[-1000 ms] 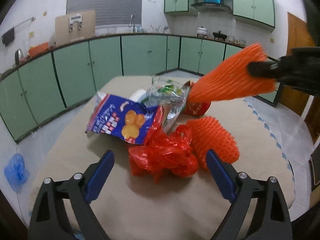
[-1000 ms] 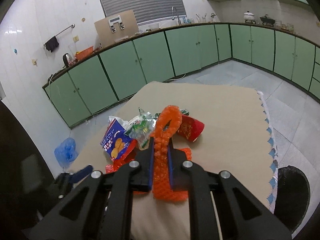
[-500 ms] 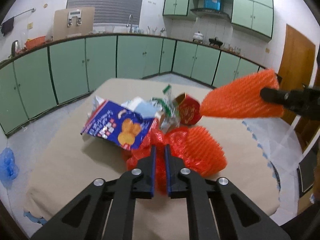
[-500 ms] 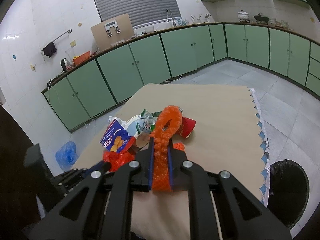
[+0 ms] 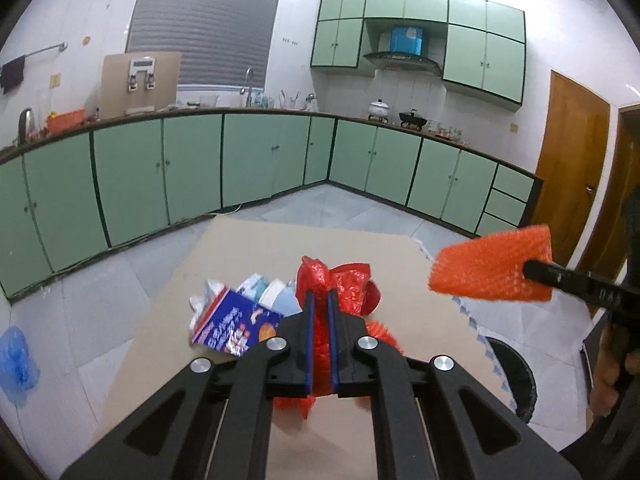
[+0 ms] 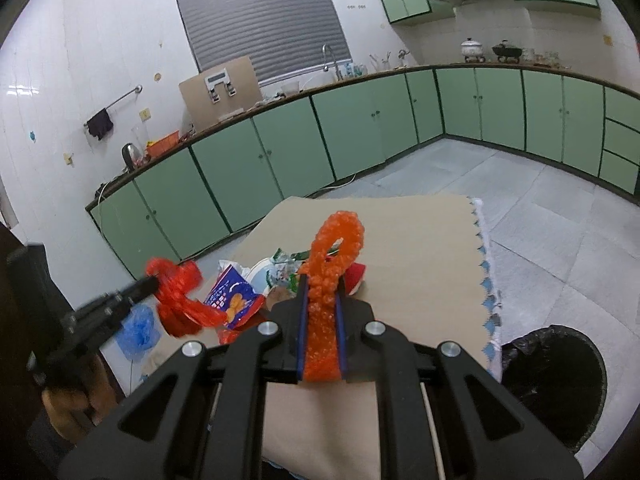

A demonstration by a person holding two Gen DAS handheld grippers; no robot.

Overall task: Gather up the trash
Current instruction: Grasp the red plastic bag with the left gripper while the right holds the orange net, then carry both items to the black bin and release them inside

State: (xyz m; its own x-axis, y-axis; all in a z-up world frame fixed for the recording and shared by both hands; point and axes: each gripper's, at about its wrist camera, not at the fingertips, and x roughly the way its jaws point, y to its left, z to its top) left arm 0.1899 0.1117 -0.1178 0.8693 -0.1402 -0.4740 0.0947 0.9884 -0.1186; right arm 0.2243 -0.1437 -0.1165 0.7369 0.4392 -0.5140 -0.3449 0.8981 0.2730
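Note:
My left gripper (image 5: 319, 300) is shut on a crumpled red plastic bag (image 5: 340, 284) and holds it above the tan table (image 5: 248, 256); the bag also shows in the right wrist view (image 6: 180, 296). My right gripper (image 6: 321, 300) is shut on an orange foam net sleeve (image 6: 336, 244), which shows in the left wrist view (image 5: 492, 270) raised at the right. On the table lie a blue snack packet (image 5: 236, 326), white wrappers (image 5: 264, 288), a red cup (image 6: 356, 278) and a second orange foam net (image 5: 380, 330).
A black-lined trash bin (image 6: 556, 384) stands on the floor by the table's right edge; it also shows in the left wrist view (image 5: 516, 380). A blue bag (image 5: 16, 360) lies on the floor at the left. Green cabinets (image 5: 192, 164) line the walls.
My left gripper closed on the red bag and lifted it off the table. My right gripper with the orange sleeve rose and moved right, toward the bin side.

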